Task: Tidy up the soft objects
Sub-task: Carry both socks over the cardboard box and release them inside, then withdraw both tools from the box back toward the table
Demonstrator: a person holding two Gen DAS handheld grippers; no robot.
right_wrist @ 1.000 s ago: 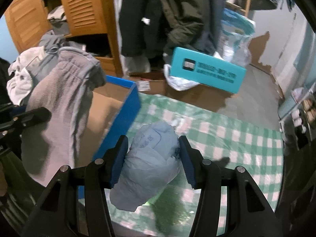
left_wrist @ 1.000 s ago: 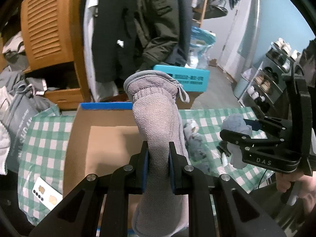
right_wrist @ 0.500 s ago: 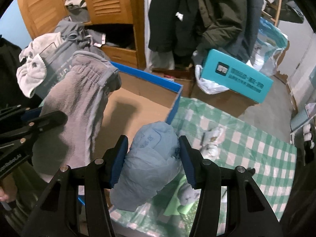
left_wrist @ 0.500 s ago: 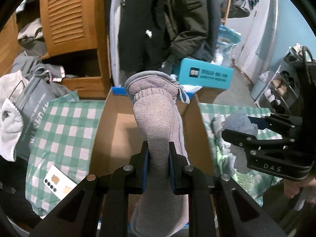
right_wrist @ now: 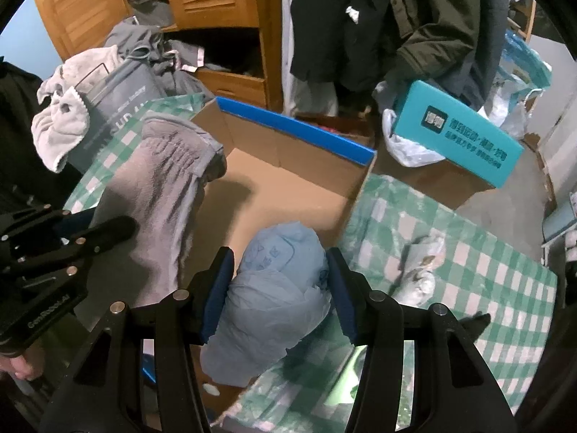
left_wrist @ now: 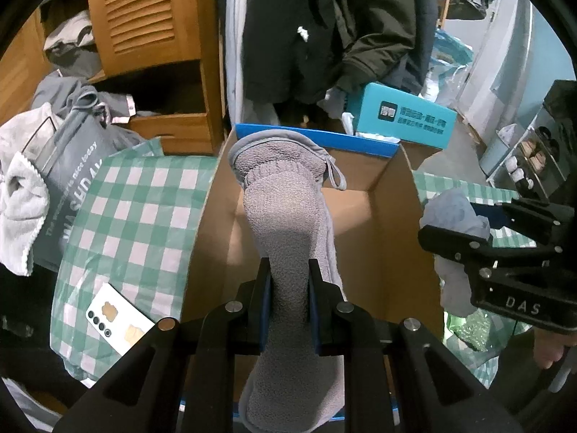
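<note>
My left gripper [left_wrist: 286,270] is shut on a grey fleece mitt [left_wrist: 285,209] and holds it upright over the open cardboard box with a blue rim [left_wrist: 393,238]. The mitt also shows in the right wrist view [right_wrist: 158,187], at the left. My right gripper [right_wrist: 277,263] is shut on a light blue bundled cloth [right_wrist: 274,288], held over the box's right wall [right_wrist: 353,187]. That bundle shows in the left wrist view [left_wrist: 454,216] at the right, with the right gripper [left_wrist: 479,231] around it.
A green checked cloth [left_wrist: 137,216] covers the surface on both sides of the box. A white phone [left_wrist: 119,321] lies left of the box. A grey bag [left_wrist: 68,166] with towels stands far left. A teal box [right_wrist: 458,130] sits behind. A small pale soft item [right_wrist: 422,267] lies on the cloth at right.
Both grippers have moved left with their loads. The mitt is now over the middle of the box and the blue bundle is over the box's right edge.
</note>
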